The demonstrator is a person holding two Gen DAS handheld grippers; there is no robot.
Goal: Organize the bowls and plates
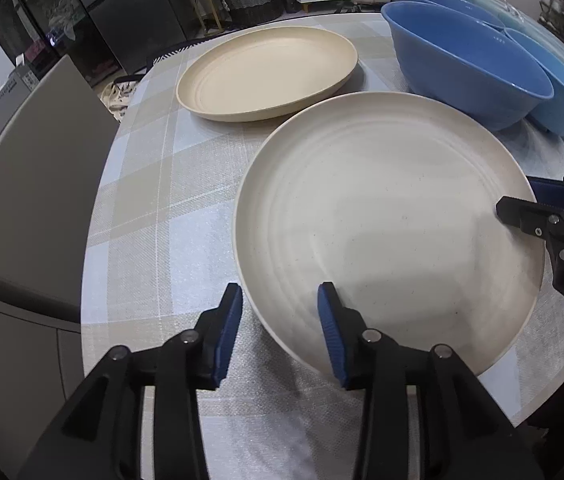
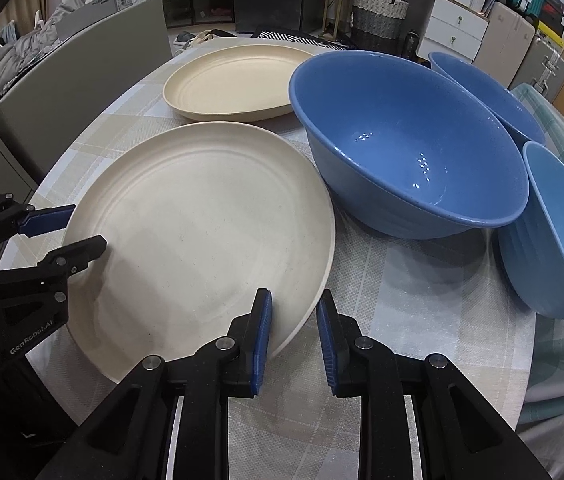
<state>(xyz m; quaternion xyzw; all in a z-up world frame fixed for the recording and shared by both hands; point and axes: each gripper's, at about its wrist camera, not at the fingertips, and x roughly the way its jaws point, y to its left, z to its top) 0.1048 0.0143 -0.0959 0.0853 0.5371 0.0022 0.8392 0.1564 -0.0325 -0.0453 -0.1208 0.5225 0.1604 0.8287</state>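
A cream plate (image 1: 386,216) lies near me on the checked tablecloth, also in the right wrist view (image 2: 201,236). My left gripper (image 1: 279,304) is open, its jaws astride the plate's left rim without pinching it. My right gripper (image 2: 294,312) is open, astride the plate's right rim. Each gripper shows in the other's view: the right one (image 1: 522,196), the left one (image 2: 81,232). A second, yellower plate (image 1: 267,72) sits farther back. Three blue bowls stand at the right: a large one (image 2: 406,144), one behind it (image 2: 486,92), a lighter one tilted (image 2: 558,236).
The round table's edge (image 1: 93,264) curves close on the left, with a grey chair back (image 1: 37,184) beside it. A pale green container (image 2: 554,120) sits behind the bowls. Beyond the table stand a woven basket (image 2: 378,12) and white drawers.
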